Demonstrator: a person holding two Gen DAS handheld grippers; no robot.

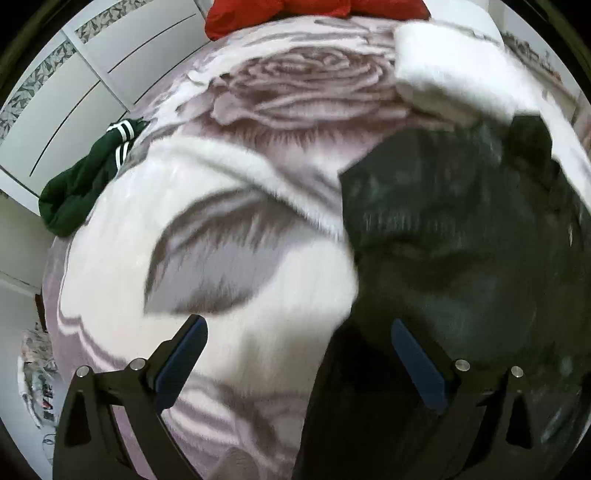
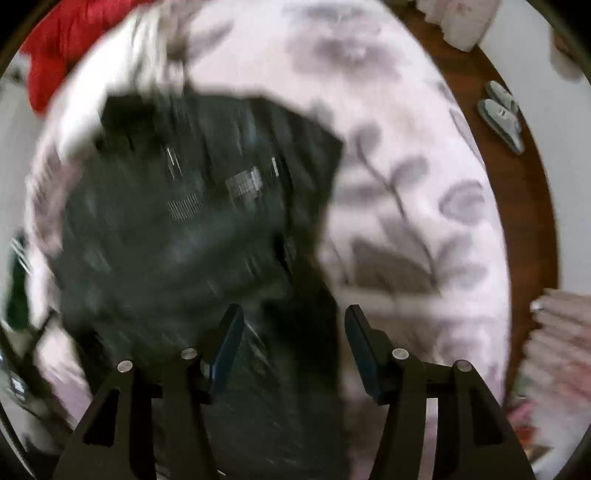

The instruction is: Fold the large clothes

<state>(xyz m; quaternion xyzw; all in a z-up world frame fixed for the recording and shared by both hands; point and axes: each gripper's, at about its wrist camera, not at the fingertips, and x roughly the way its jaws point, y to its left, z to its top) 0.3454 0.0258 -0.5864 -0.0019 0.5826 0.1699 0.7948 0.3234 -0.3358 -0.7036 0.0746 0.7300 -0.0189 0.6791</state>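
Note:
A large black garment (image 1: 461, 229) lies spread on the bed's rose-print blanket (image 1: 258, 147). It also shows in the right wrist view (image 2: 192, 229), blurred by motion. My left gripper (image 1: 299, 325) is open and empty above the blanket, at the garment's left edge. My right gripper (image 2: 294, 314) is open and empty above the garment's lower right part. A dark green garment with white stripes (image 1: 85, 181) lies at the bed's left edge.
A folded white cloth (image 1: 450, 74) and a red cloth (image 1: 295, 14) lie at the bed's far end. White wardrobe doors (image 1: 74, 96) stand at left. Grey slippers (image 2: 502, 114) lie on the floor at right, past the wooden bed frame (image 2: 528, 206).

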